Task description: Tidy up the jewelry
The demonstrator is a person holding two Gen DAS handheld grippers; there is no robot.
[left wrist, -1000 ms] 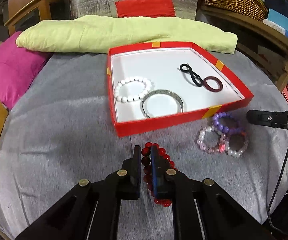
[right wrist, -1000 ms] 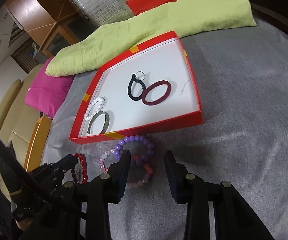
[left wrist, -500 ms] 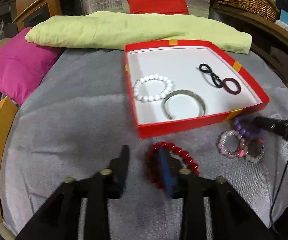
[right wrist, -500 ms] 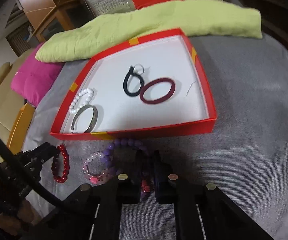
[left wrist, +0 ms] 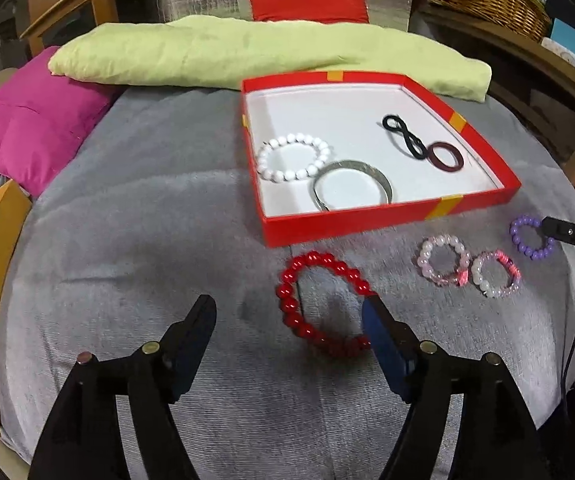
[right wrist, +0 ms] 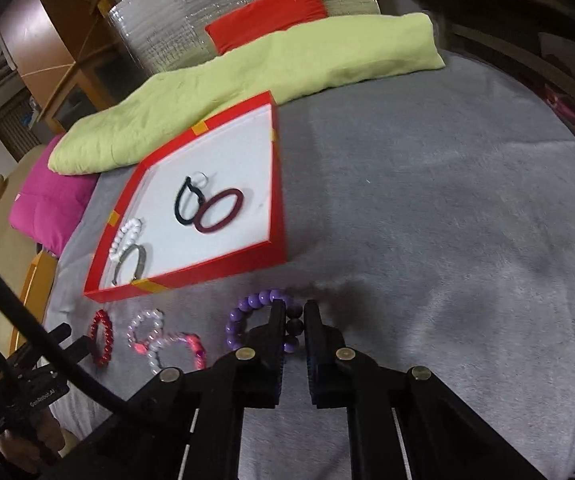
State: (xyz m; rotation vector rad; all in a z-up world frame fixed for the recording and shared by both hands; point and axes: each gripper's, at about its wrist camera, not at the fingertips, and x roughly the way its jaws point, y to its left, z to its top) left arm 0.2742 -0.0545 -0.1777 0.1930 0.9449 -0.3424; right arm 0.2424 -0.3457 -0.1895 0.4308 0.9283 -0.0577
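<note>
Left wrist view: left gripper (left wrist: 289, 314), jaws just opening wide, pinches nothing; the red bead bracelet (left wrist: 321, 304) lies loose on the grey cover between them. Right wrist view: right gripper (right wrist: 292, 316) is clamped on the purple bead bracelet (right wrist: 257, 320) beside the red box (right wrist: 191, 276).

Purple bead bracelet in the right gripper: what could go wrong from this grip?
The right gripper pinches only one side of the purple bead bracelet, so the round beads might slip out on lifting. The two pink bracelets lie close beside it and could get dragged. The left gripper, jaws just opened, has one finger against the red bracelet and may nudge it.
</note>
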